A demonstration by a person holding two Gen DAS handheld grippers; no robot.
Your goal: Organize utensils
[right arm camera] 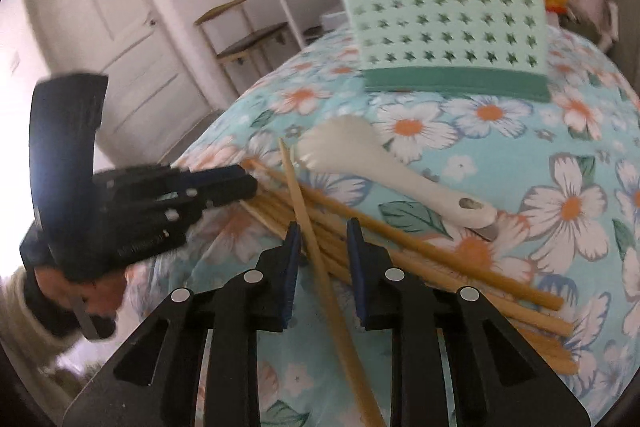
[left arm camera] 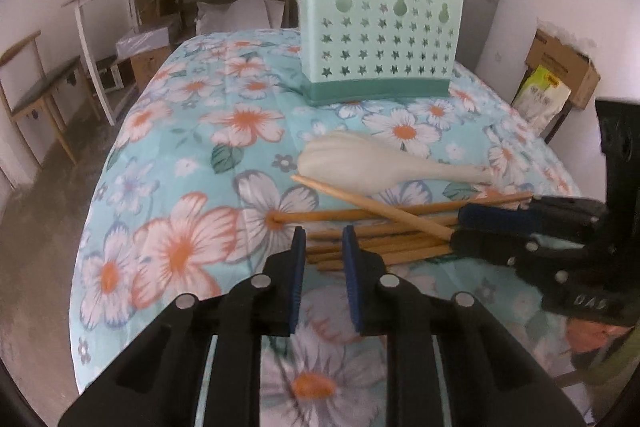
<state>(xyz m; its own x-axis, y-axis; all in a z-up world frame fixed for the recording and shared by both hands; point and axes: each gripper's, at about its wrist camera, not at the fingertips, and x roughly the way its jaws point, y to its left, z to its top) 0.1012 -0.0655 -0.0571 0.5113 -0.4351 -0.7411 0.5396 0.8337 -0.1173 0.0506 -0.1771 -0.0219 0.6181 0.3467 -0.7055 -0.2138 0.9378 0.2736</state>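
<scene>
The right claw (right arm camera: 320,239) straddles one pale wooden chopstick (right arm camera: 316,251), jaws parted. The left claw (left arm camera: 322,247) hovers released beside the bamboo chopstick pile (left arm camera: 376,247).

left wrist: low, close, faces chopsticks (left arm camera: 380,227) from tips | right wrist: from handle ends | shared: holder (right arm camera: 444,15)

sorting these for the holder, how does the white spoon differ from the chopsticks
The white spoon is one broad, pale plastic piece with a wide scalloped head; the chopsticks are many thin, straight, tan sticks. The spoon lies alone on the cloth; the chopsticks lie piled, one crossing the rest. Both lie flat before the green holder.
</scene>
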